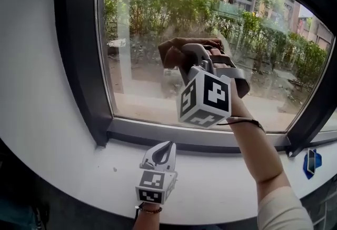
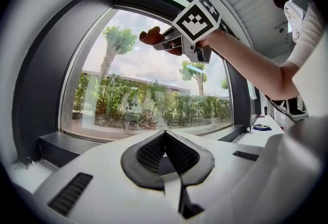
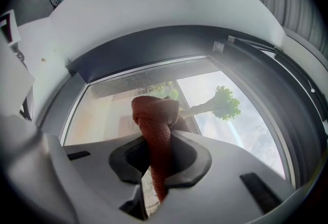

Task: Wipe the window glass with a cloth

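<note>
A reddish-brown cloth [image 1: 180, 49] is bunched against the window glass [image 1: 147, 81] about mid-pane. My right gripper [image 1: 189, 55] is shut on the cloth [image 3: 154, 120], which sticks out between its jaws and touches the glass [image 3: 102, 115]. My left gripper [image 1: 164, 148] rests low on the white sill [image 1: 79, 181], pointing at the window, its jaws closed together with nothing between them. In the left gripper view the right gripper [image 2: 156, 38] and cloth [image 2: 151, 37] show high on the glass [image 2: 133, 100].
A dark window frame [image 1: 79, 66] surrounds the pane, with a dark bottom rail [image 1: 158, 131]. A small blue object [image 1: 311, 162] lies on the sill at the far right. Trees and buildings show outside.
</note>
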### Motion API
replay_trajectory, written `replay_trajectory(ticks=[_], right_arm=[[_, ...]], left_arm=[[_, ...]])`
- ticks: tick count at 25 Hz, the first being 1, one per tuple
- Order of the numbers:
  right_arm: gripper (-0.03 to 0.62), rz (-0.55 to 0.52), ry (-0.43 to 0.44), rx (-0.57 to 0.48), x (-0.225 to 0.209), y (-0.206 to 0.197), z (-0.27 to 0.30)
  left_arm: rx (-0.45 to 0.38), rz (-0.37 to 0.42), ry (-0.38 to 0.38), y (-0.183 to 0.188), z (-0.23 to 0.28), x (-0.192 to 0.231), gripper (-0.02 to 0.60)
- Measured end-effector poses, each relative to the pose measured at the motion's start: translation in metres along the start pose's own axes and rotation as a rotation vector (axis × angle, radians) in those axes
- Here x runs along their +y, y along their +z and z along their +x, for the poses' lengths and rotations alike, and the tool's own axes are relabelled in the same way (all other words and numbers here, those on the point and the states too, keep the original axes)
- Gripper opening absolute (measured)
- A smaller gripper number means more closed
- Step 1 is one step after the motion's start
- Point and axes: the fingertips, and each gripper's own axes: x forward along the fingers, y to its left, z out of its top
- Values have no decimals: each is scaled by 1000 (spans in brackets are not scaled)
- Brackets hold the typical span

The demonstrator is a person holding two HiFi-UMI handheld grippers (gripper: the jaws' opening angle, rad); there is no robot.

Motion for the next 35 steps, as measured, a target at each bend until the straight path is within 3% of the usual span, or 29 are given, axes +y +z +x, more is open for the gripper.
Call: replay_trajectory(ticks=[12, 18, 21, 35], right_arm=[[69, 208, 21, -11, 69, -14, 0], [69, 236, 39, 4, 100, -22, -1], [71, 263, 58, 11, 118, -26, -1], [71, 318, 171, 70, 199, -37, 4]], left_arm=[[11, 2, 57, -2, -9, 17, 20], [19, 142, 196, 6, -23, 44, 20], [6, 138, 237, 10, -30, 55, 20], [5, 129, 221, 10, -28, 56, 20]])
